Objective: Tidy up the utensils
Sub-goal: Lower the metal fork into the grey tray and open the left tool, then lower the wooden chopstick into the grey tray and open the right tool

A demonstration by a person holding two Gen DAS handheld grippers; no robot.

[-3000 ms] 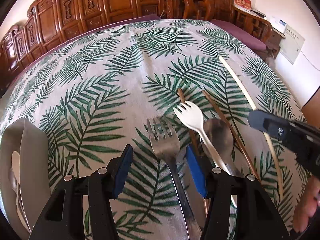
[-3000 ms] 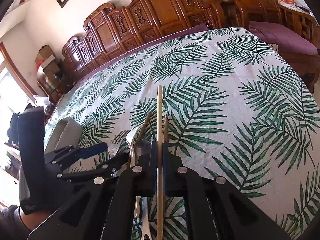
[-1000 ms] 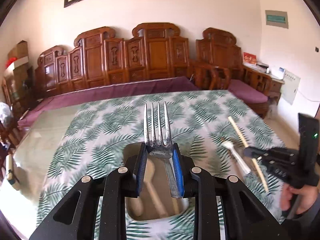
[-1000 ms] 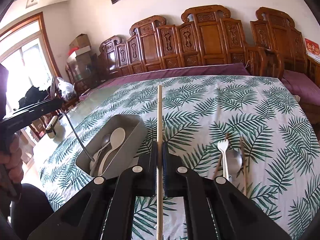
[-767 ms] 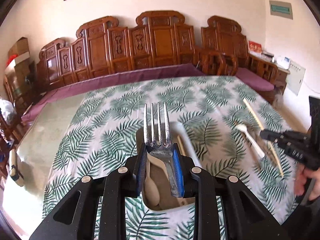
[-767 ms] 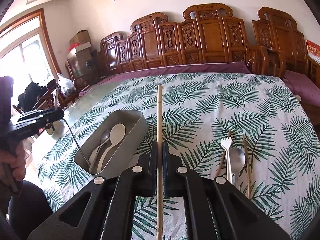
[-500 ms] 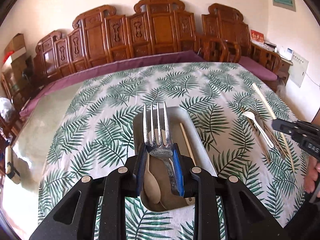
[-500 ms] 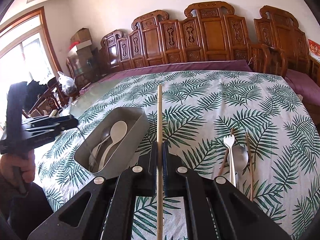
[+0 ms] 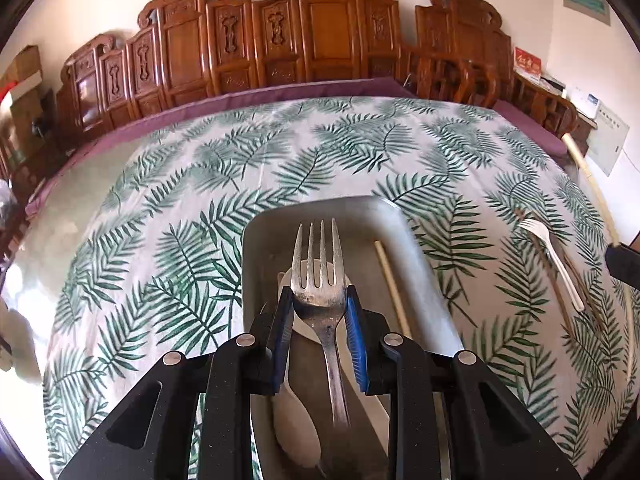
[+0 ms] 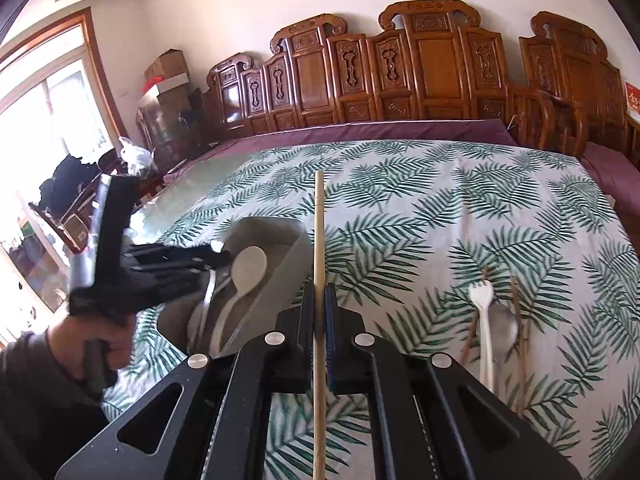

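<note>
Metal fork [image 9: 318, 276] gripped in left claw [image 9: 318, 312] over grey bin [image 9: 420, 264]; right view alone shows right claw [image 10: 319, 320] pinching chopstick [image 10: 319, 240].

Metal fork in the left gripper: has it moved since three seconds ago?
Yes. The metal fork, then lying on the tablecloth beside the other utensils, is now clamped in the left gripper over the grey tray.

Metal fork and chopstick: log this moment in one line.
left claw: shut on metal fork, over grey bin | right claw: shut on chopstick | white fork: on tablecloth
</note>
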